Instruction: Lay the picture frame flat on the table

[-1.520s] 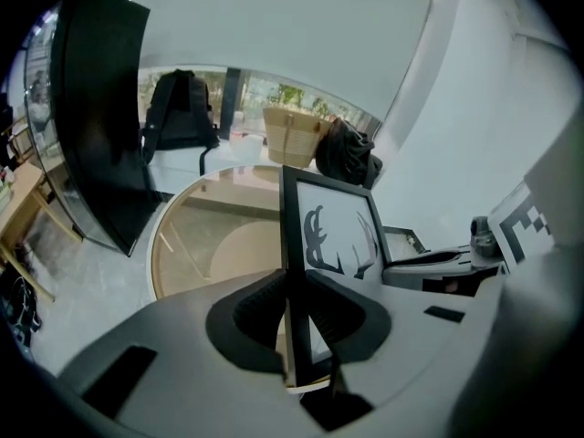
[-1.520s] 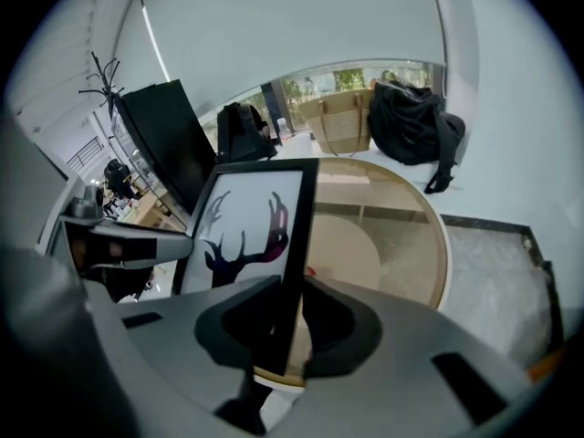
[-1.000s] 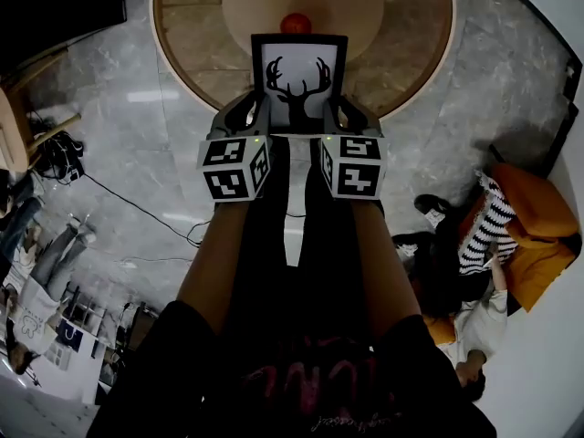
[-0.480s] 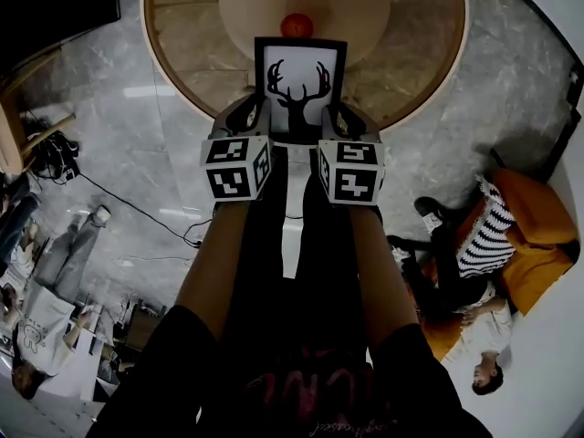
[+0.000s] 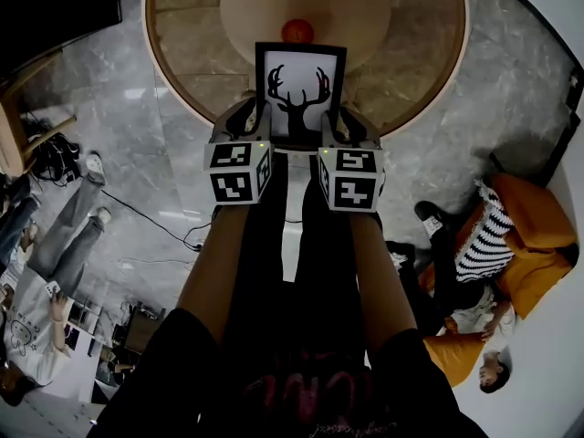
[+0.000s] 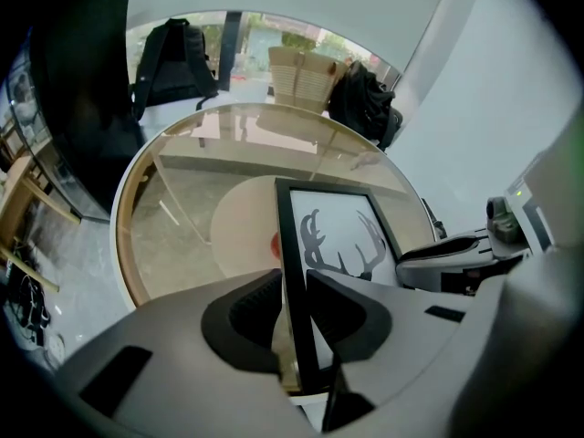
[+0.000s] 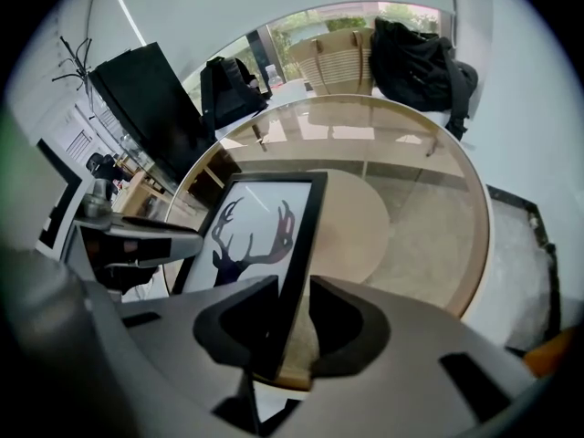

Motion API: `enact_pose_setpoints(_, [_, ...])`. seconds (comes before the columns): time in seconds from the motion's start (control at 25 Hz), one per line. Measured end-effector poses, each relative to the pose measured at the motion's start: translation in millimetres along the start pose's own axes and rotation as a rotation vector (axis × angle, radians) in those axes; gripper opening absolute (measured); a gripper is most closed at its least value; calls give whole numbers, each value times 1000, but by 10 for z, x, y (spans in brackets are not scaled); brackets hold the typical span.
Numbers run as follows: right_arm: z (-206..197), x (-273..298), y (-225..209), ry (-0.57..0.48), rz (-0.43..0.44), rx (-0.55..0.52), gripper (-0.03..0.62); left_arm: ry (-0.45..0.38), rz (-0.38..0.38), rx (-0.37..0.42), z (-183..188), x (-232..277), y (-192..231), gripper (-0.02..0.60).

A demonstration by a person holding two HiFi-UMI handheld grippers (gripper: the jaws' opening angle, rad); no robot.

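The picture frame (image 5: pixel 300 89) stands upright between the two grippers. Its left edge is clamped in the jaws of the left gripper (image 6: pixel 292 310) and its right edge in the jaws of the right gripper (image 7: pixel 290 325), both low on the sides, over the near rim of the round surface (image 5: pixel 411 53). If tipped away from the jaws, its top could strike the red ball (image 5: pixel 297 29) just beyond. With such thin edge grips, the frame might also pivot or slip and slap down hard.
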State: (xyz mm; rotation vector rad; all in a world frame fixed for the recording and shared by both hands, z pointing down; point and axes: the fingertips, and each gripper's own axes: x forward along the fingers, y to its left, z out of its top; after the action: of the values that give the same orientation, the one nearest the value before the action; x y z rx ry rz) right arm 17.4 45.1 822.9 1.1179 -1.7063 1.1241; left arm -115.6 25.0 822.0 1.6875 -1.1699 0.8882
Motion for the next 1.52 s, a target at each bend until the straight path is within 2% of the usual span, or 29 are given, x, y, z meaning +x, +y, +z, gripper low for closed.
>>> enact_pose_setpoints(0.32, [153, -232, -26, -55, -33, -4, 106, -68, 2, 23, 200, -230, -23, 74])
enact_pose_setpoints(0.84, [972, -1448, 179, -335, -47, -67, 38, -277, -36, 102, 1010, -1256, -495, 28])
enact_pose_setpoints(1.52, [1288, -2178, 408, -460, -26, -115, 23, -390, -23, 182, 1390, -1947, -759, 11])
